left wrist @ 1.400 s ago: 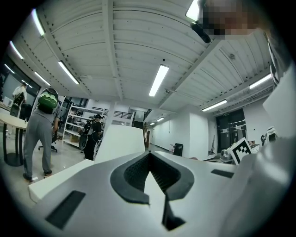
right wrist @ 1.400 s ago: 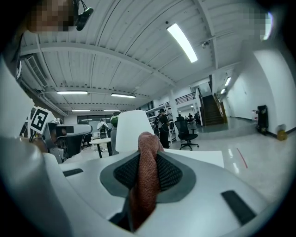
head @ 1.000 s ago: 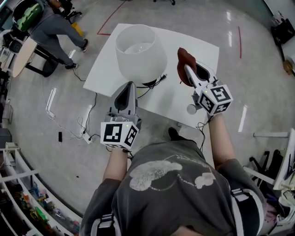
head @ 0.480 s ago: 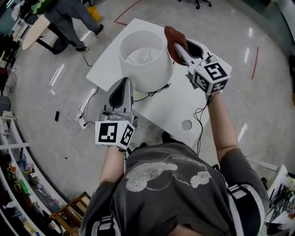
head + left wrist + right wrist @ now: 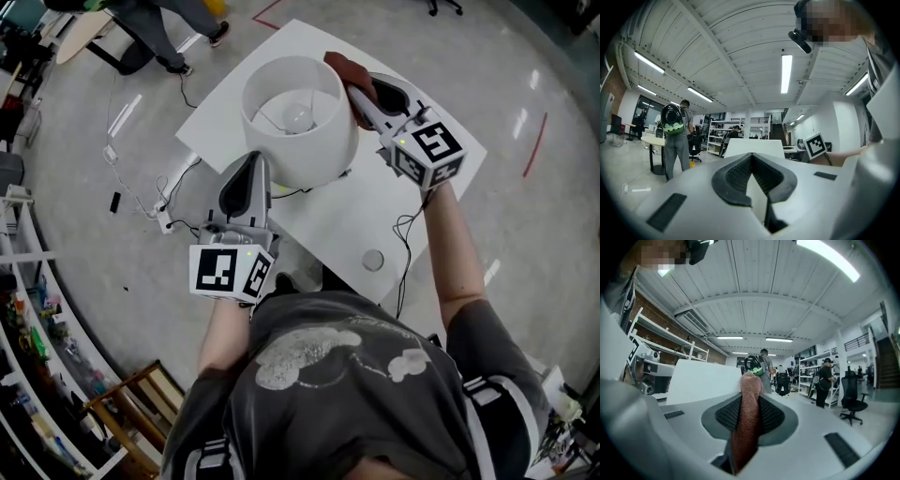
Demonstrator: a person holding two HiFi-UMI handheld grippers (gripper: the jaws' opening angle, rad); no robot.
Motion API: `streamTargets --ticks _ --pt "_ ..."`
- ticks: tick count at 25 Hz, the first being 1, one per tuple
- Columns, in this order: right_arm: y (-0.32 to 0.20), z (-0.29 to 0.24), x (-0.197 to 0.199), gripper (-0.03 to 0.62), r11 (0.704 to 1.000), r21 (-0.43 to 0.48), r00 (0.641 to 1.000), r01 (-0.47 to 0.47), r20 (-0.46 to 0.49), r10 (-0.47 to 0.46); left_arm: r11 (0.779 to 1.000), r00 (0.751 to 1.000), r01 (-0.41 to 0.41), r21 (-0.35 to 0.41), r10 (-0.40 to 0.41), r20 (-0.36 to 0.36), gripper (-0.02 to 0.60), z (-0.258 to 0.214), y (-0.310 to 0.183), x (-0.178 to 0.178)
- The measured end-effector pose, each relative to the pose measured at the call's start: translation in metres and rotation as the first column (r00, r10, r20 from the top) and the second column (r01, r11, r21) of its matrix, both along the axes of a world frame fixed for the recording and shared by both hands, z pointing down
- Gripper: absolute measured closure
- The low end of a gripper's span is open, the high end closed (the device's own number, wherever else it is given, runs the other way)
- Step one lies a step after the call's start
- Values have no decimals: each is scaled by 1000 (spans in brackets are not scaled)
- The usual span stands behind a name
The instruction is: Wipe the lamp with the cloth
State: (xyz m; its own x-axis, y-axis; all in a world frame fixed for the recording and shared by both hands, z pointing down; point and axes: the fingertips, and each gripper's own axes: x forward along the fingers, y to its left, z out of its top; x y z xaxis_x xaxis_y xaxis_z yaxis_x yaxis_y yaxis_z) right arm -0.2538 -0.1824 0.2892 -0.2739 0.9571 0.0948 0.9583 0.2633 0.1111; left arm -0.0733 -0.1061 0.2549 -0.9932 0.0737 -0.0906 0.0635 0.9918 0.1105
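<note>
A lamp with a white drum shade [image 5: 298, 117] stands on the white table [image 5: 427, 187], its bulb showing inside. My right gripper [image 5: 356, 91] is shut on a reddish-brown cloth [image 5: 343, 67] and holds it against the shade's far right rim. In the right gripper view the cloth [image 5: 747, 418] runs up between the jaws, with the shade [image 5: 701, 380] just to its left. My left gripper [image 5: 249, 167] is shut on nothing, its tips close to the shade's near left side. The left gripper view looks at the shade [image 5: 753, 146] straight ahead.
A black cable [image 5: 291, 192] trails from the lamp's base over the table edge. A round grey cap [image 5: 373, 260] sits in the table near its front edge. A power strip [image 5: 169, 221] lies on the floor at left. A person [image 5: 169, 28] stands at the far left, and shelves [image 5: 28, 319] line the left side.
My right gripper has carried the cloth from the right of the lamp up to the shade's far right rim. The left gripper has stayed by the shade's near side.
</note>
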Motion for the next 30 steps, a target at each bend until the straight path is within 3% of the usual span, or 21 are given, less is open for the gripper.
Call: streamTargets --ticks 9,16,22,30 --pt "-21 91 -1 508 995 6 976 -101 -193 101 999 996 12 33 -9 -90 574 65 11 -3" --pt "-46 135 -15 508 971 78 942 -226 -235 239 997 994 -60 47 64 -93 574 87 19 -26" --pt "-61 100 -16 508 947 58 930 -317 -179 322 993 993 -106 50 108 -43 574 73 37 -31" --pt "-46 8 11 508 934 -74 936 -349 -63 345 977 974 -213 7 212 75 574 22 49 -34"
